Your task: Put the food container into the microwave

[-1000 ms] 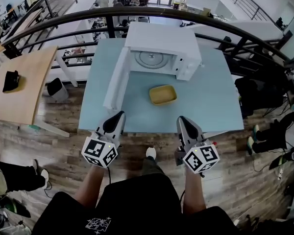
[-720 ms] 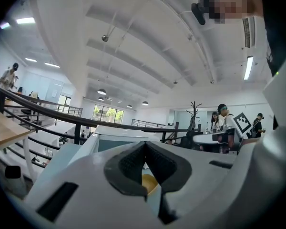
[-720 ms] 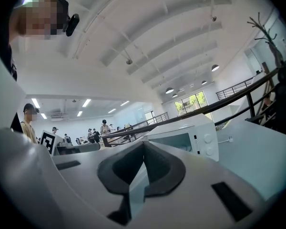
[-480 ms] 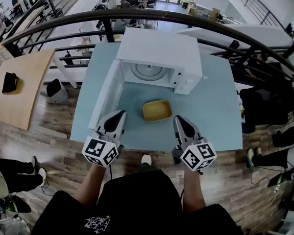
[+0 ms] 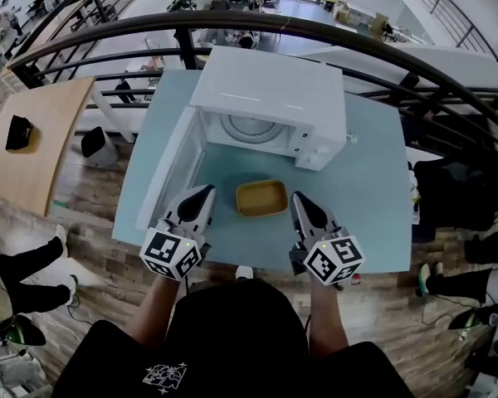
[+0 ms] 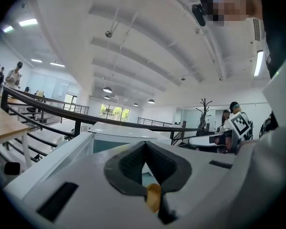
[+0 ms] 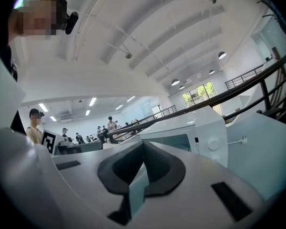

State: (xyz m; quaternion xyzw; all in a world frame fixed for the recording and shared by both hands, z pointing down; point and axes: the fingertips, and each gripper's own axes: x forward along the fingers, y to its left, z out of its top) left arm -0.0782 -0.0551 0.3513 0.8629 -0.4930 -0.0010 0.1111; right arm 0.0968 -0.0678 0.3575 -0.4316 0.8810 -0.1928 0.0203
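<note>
A shallow yellow food container (image 5: pixel 261 197) lies empty on the light blue table (image 5: pixel 365 197), just in front of the white microwave (image 5: pixel 270 98). The microwave's door (image 5: pixel 162 181) stands swung open to the left, showing the glass turntable (image 5: pixel 249 127). My left gripper (image 5: pixel 202 196) hovers a little left of the container with its jaws shut and empty. My right gripper (image 5: pixel 300 201) hovers a little right of it, also shut and empty. In the left gripper view a sliver of the container (image 6: pixel 153 198) shows below the closed tips (image 6: pixel 144 144). The right gripper view shows the microwave (image 7: pixel 190 135) beyond the tips (image 7: pixel 143 144).
A dark curved railing (image 5: pixel 373 44) runs behind the table. A wooden table (image 5: pixel 33 139) stands at the left, a person's legs (image 5: pixel 25 264) near it. A white cable (image 5: pixel 349 139) hangs at the microwave's right side.
Both grippers have moved forward over the table edge and now flank the container. The table and microwave appear closer in the head view.
</note>
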